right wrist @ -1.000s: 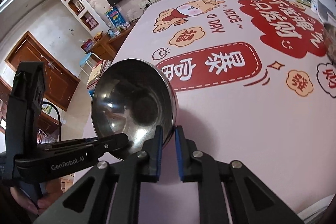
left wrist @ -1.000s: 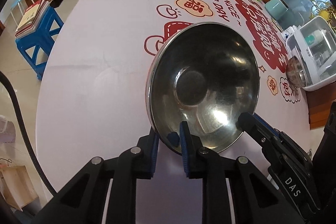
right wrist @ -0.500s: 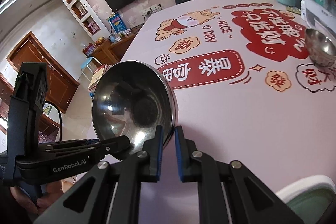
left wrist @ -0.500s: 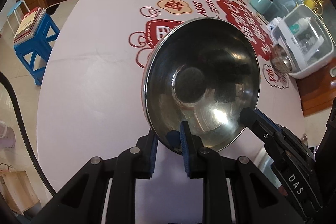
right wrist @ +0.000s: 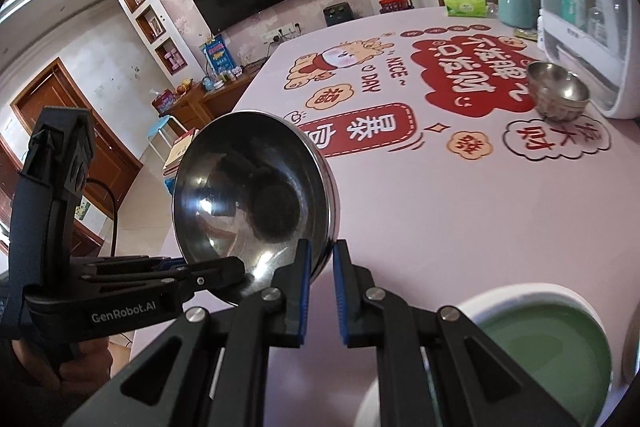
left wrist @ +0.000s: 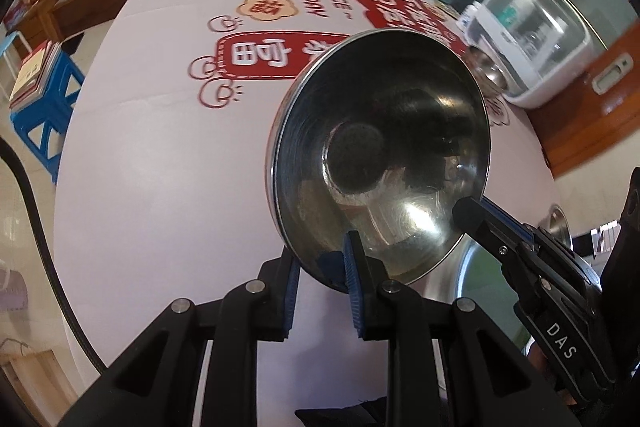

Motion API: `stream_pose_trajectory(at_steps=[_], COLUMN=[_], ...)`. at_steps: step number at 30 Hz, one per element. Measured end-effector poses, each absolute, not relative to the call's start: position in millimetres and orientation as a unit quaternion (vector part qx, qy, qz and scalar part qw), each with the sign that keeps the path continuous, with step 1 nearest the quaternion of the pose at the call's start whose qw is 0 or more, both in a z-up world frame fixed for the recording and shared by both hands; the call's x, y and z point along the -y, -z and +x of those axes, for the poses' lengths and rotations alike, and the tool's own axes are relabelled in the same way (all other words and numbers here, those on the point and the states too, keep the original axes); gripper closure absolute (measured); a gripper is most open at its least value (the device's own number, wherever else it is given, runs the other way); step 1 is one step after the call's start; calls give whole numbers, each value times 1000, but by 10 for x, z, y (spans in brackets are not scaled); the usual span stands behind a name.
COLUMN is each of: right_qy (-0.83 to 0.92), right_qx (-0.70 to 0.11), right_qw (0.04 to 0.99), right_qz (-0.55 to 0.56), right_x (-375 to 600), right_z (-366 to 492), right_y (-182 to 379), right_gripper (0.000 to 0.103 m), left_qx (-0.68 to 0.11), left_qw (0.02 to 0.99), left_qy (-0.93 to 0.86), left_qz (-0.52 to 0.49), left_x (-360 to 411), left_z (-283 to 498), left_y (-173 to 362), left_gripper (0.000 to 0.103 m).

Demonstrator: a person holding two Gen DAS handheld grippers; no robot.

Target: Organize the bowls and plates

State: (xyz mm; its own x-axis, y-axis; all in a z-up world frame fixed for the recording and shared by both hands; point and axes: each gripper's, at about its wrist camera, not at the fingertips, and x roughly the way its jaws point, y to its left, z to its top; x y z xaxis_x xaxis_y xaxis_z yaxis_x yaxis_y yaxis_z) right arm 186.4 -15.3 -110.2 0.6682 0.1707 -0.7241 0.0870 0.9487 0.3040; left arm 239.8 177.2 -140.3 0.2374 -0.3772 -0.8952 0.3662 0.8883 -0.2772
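Note:
Both grippers hold one shiny steel bowl (left wrist: 380, 155) above the pink table, tilted with its inside facing the cameras. My left gripper (left wrist: 320, 269) is shut on its near rim. My right gripper (right wrist: 320, 261) is shut on the rim's other side, and its fingers (left wrist: 480, 219) show in the left wrist view. The same bowl (right wrist: 256, 203) shows in the right wrist view with the left gripper's fingers (right wrist: 216, 269) at its lower left. A small stack of steel bowls (right wrist: 558, 91) stands at the far right. A green plate (right wrist: 548, 359) with a white rim lies at the near right.
The pink table (right wrist: 440, 211) carries red cartoon prints. A white dish cabinet (right wrist: 588, 39) stands at the far right edge beside the steel bowls (left wrist: 486, 71). A teal cup (right wrist: 514, 5) and a tissue pack (right wrist: 466, 3) are at the far end. A blue stool (left wrist: 44, 99) stands left of the table.
Both grippers have carried the bowl to the right and higher over the table. The stack of steel bowls, the cabinet and the green plate have come into the right wrist view.

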Motion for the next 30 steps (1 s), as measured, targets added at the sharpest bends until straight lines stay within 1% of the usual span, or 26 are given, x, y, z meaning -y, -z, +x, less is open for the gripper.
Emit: stream_pose_trajectory(at_steps=[15,30], right_qy=[35,97], right_qx=[-382,-402], right_qw=[910,895], right_qz=[159,168], right_x=[780,1656], right_z=[1047,238], right_y=[894,827], right_gripper=[92,91], left_qx=[-557,-567], left_qw=[766,727], left_qy=[318,379], left_qz=[41,75], left_x=[-955,229], left_z=[1793,1177], left_y=[1179,1159], left_gripper=[83,83])
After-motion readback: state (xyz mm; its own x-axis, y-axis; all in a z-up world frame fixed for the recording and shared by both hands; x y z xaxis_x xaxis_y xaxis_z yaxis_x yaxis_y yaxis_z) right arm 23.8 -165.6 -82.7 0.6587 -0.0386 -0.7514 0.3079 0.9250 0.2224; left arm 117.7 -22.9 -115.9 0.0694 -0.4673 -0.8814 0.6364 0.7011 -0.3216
